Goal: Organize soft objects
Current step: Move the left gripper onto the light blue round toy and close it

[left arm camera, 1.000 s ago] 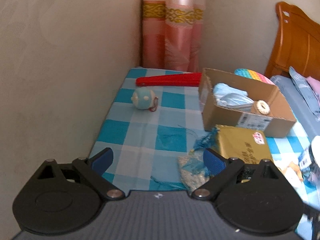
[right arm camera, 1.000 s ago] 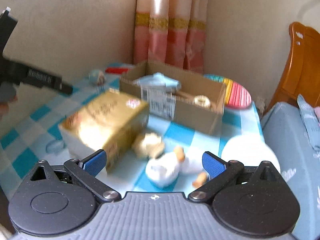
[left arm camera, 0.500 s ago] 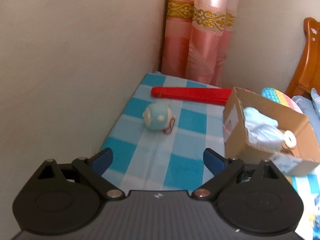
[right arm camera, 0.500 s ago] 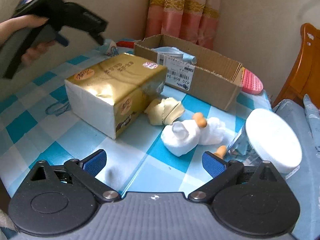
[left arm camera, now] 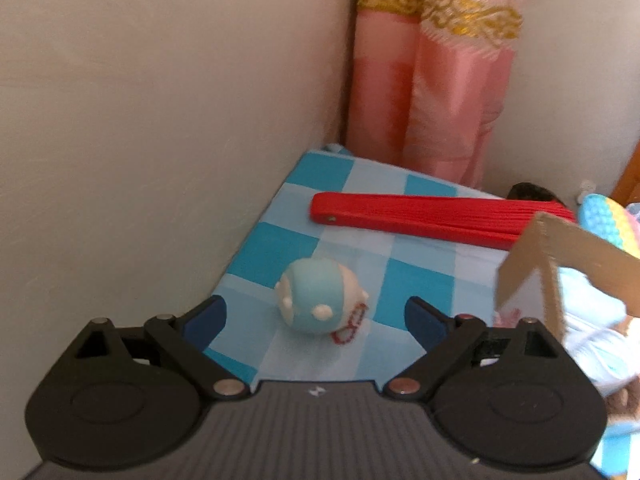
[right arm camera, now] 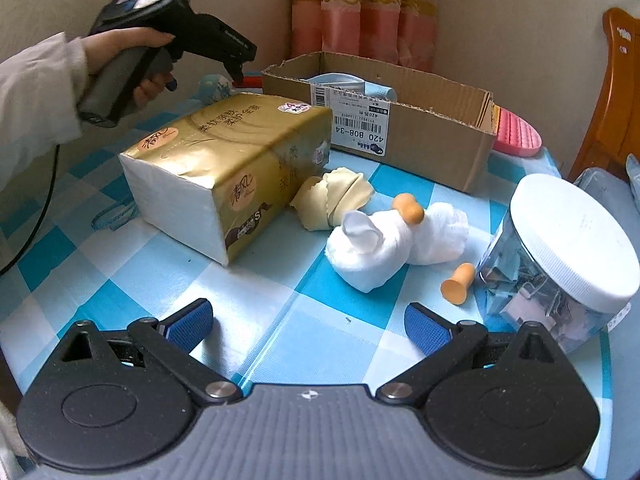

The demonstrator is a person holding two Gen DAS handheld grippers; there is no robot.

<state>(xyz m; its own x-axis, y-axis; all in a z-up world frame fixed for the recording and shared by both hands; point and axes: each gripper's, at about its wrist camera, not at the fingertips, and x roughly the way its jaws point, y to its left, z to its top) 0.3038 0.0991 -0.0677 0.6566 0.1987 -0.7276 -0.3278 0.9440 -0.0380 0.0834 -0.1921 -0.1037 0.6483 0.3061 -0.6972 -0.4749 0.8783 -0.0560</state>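
The left gripper (left arm camera: 316, 318) hangs with its 2 blue-padded fingers (left arm camera: 208, 316) spread wide apart, gripping nothing. Between them sits a small round pale-blue and white soft toy with a red bead chain (left arm camera: 320, 300), resting on the blue-and-white checked tablecloth (left arm camera: 420, 268) near the beige wall at 9 o'clock. A long red folded fan (left arm camera: 420, 214) lies flat beyond the toy at 12 o'clock. At 3 o'clock a corner of the open brown cardboard box (left arm camera: 560, 248) juts in, with pale-blue cloth inside it.

The right gripper (right arm camera: 306, 322) also has its 2 blue pads far apart and empty, low over the cloth. At 12 o'clock from it lies a white rolled cloth bundle (right arm camera: 384, 246), touching a crumpled pale-yellow cloth (right arm camera: 332, 198) at 11 o'clock. One orange foam earplug (right arm camera: 408, 208) rests on the bundle, and a second orange earplug (right arm camera: 458, 284) lies on the cloth at 1 o'clock. A gold-wrapped tissue pack (right arm camera: 228, 168) sits at 10 o'clock, the cardboard box behind it. A clear plastic jar with a white lid (right arm camera: 568, 256), filled with binder clips, stands at 2 o'clock.
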